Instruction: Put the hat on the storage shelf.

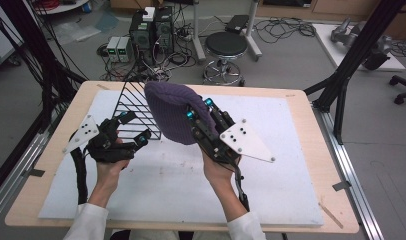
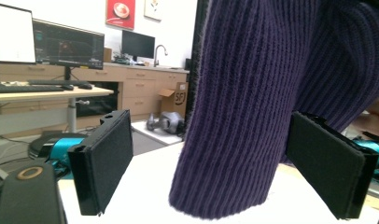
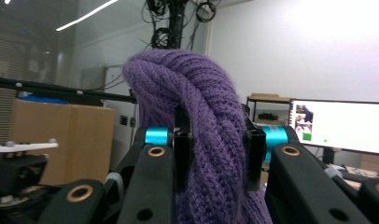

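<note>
White felt table mat, right gripper pinching ribbed purple knit hat, left gripper spread

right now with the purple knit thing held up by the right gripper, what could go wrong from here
1. The right gripper pinches only a bunched fold of the purple knit hat, so the soft fabric could slip out if it is pulled.
2. The left gripper is open around the hat's lower end; closing and pulling may stretch the knit rather than move it.
3. The black wire rack stands right beside the hat, so the knit might snag on a wire, or the rack could be knocked over.
</note>
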Demonstrator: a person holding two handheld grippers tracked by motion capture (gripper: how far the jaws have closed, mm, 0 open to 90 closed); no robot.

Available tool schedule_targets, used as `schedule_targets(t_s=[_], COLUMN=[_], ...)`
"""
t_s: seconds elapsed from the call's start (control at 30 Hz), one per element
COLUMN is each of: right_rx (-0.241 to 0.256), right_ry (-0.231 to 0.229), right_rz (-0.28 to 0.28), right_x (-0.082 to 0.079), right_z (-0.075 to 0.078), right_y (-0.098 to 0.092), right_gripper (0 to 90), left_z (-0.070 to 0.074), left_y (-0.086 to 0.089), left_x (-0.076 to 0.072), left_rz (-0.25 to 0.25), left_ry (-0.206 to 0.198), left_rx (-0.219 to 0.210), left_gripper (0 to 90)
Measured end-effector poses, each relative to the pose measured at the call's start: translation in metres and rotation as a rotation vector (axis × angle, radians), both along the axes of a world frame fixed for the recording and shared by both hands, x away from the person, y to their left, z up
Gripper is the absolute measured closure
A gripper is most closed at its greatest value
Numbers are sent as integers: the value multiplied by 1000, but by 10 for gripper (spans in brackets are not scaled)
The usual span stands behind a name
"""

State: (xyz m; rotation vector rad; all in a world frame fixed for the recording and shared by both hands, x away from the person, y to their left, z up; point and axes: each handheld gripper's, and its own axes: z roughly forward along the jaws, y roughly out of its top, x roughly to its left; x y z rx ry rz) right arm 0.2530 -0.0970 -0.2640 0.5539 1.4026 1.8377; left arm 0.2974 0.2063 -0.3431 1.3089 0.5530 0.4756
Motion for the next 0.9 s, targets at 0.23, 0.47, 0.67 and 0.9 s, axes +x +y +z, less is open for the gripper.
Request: schedule_targets(t_s=[0.23,0.47,0.67,0.9], right_rx=[-9,-6,-4,-8], right_ry=[-8,-7,-9,6], right_rz=[48,81,88,66], right_x=[-4,-5,-7,0], right_z=[1,1,1,2], right_y=[16,26,28,23], right_gripper=[731,731,731,730], left_z=[1,0,-1,3], left_y=[3,-1,-2,2], left_x=[0,2,1,0], left_rz=[-23,-73,-118,-77], left_ry=[0,1,-21,-36], left_rx=[-31,-35,-13,14], left_gripper=[161,267,628,819])
